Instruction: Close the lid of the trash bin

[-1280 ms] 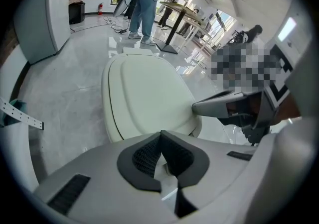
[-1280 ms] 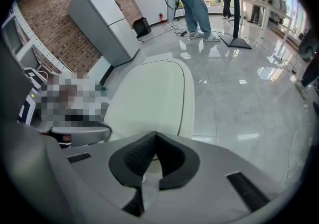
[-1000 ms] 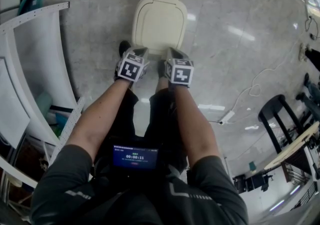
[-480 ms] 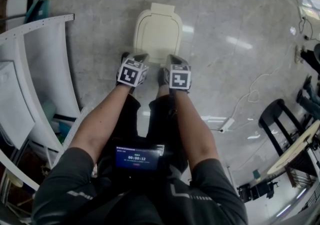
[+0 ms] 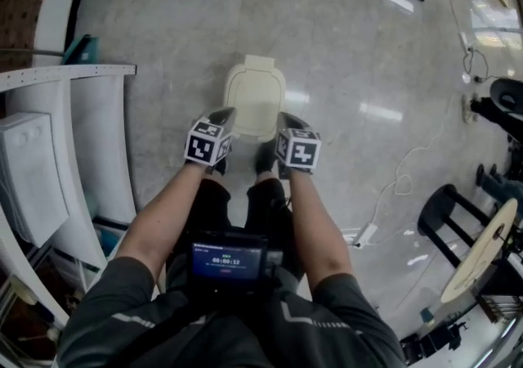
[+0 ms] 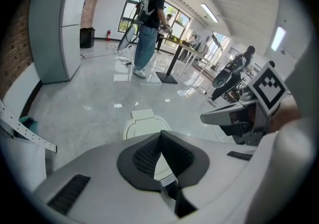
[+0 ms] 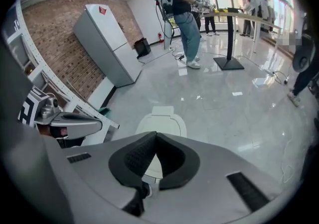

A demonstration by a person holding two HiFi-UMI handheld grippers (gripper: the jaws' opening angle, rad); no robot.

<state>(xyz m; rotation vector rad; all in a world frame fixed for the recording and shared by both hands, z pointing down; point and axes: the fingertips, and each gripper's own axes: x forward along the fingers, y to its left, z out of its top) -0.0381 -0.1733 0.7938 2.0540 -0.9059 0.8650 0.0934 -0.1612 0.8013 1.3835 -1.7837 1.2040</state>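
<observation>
A cream trash bin (image 5: 255,100) stands on the grey floor with its lid lying flat down on it. It also shows in the left gripper view (image 6: 142,122) and the right gripper view (image 7: 162,120), just past the jaw tips. My left gripper (image 5: 225,114) hangs over the bin's near left corner, my right gripper (image 5: 285,118) over its near right corner. Both are well above the lid and touch nothing. On each, the jaw tips meet with nothing between them (image 6: 160,133) (image 7: 155,134). My shoes show just below the bin.
White curved shelving (image 5: 86,137) runs along the left. A white cable (image 5: 402,178) and a power strip (image 5: 365,235) lie on the floor to the right, near a black stool (image 5: 458,203). A person (image 6: 149,24) stands far off by a table. A grey cabinet (image 7: 107,44) stands against the brick wall.
The bin looks smaller and farther below than a second ago. Both grippers have risen away from the lid and spread slightly apart. The lid stays down.
</observation>
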